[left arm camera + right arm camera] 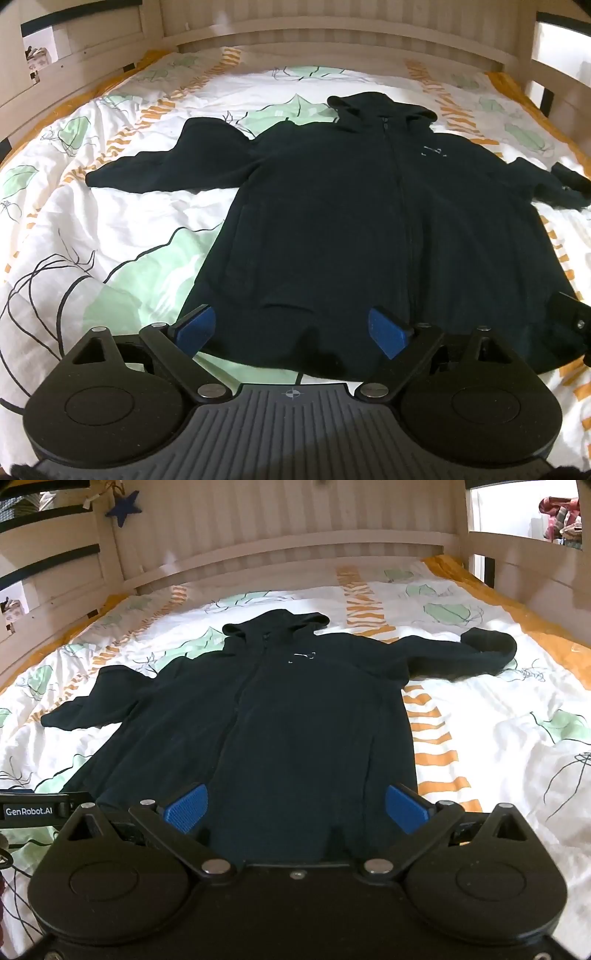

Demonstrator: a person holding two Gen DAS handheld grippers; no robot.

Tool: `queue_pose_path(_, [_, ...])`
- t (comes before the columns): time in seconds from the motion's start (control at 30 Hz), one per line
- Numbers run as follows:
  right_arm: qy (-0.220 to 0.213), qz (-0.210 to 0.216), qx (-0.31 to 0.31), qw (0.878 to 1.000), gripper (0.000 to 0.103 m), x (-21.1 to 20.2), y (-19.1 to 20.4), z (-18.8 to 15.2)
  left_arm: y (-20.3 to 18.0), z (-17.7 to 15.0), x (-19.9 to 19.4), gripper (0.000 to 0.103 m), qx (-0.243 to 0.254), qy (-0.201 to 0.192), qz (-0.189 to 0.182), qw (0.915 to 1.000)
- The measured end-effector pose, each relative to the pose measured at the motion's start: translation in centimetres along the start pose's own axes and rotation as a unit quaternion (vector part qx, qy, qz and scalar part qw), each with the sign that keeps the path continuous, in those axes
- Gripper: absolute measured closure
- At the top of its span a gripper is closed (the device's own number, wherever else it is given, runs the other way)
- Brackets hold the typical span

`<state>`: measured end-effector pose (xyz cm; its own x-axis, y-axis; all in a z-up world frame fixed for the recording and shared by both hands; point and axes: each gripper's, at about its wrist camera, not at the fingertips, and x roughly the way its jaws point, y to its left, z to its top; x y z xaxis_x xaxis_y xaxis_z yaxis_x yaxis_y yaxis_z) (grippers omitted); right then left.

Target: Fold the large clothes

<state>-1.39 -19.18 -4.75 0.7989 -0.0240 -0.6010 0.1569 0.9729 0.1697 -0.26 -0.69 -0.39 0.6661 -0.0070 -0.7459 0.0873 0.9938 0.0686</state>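
Observation:
A black zip-up hoodie lies flat and face up on the bed, hood at the far end, both sleeves spread out to the sides. My left gripper hovers over the near left part of its hem, blue pads wide apart, nothing pinched. In the right wrist view the same hoodie fills the middle, and my right gripper stands open above the near right part of the hem. The other gripper's body shows at each view's edge. The left sleeve is bunched; the right sleeve curls back at its cuff.
The hoodie rests on a white duvet printed with green leaves and orange stripes. A pale wooden bed frame with slatted boards rises behind and at both sides. A blue star hangs on the left post.

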Motion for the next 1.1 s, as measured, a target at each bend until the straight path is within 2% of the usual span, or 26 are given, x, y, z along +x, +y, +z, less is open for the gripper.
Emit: queue_pose_path(1.1, [0.015,0.009,0.000,1.000,0.001,0.81,0.19,0.10,-0.11,-0.21,0.80,0.013,0.003,0.010,-0.003,0.9999])
